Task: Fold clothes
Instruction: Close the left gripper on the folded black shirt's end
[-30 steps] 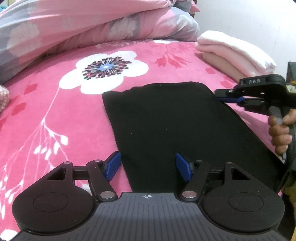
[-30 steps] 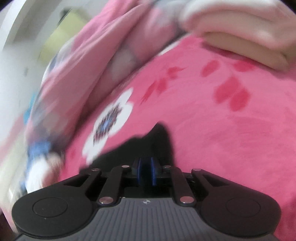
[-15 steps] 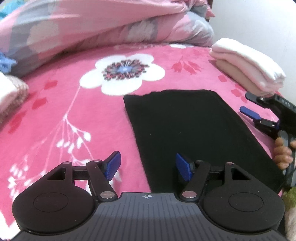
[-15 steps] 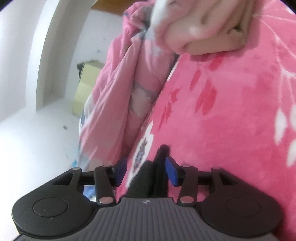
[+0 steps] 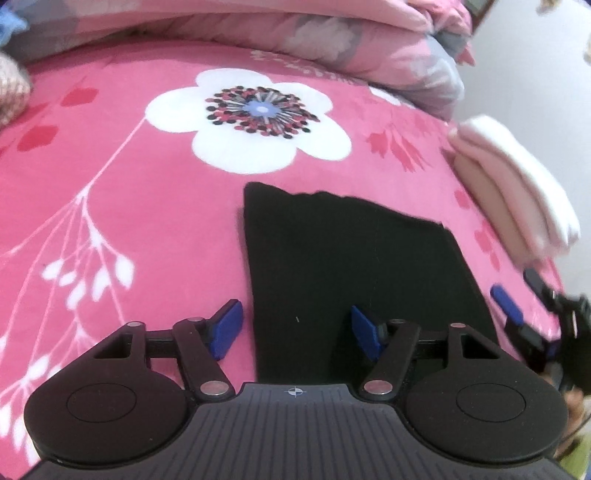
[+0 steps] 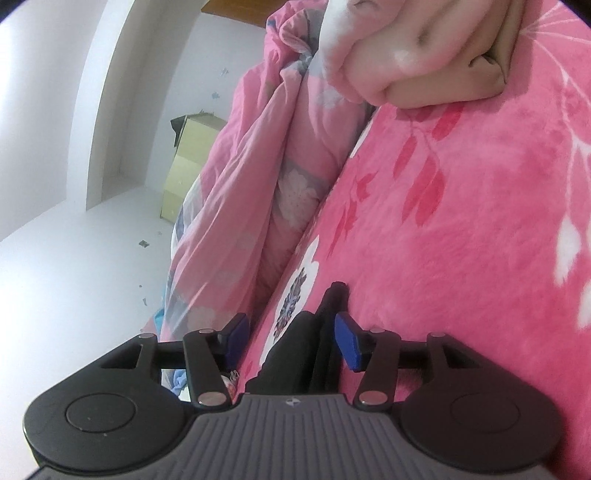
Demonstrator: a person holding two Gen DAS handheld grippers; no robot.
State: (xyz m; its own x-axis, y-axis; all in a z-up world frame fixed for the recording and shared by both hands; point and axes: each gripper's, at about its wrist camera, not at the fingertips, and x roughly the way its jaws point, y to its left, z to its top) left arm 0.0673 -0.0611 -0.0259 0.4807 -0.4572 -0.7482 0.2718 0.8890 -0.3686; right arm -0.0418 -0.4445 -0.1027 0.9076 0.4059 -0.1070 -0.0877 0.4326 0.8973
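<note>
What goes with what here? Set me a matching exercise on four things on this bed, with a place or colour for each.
Things:
1. black garment
2. folded pale stack
3. white flower print
4. bunched quilt

Descriptions:
A. at the blanket's right edge
B. along the far side of the bed
C. flat, before the left gripper
D. just beyond the garment's far edge

Pairs: 1-C, 2-A, 3-D, 4-B

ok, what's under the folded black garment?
The folded black garment lies flat on the pink floral fleece blanket, which shows all round it. Whatever lies directly beneath the cloth is covered.
</note>
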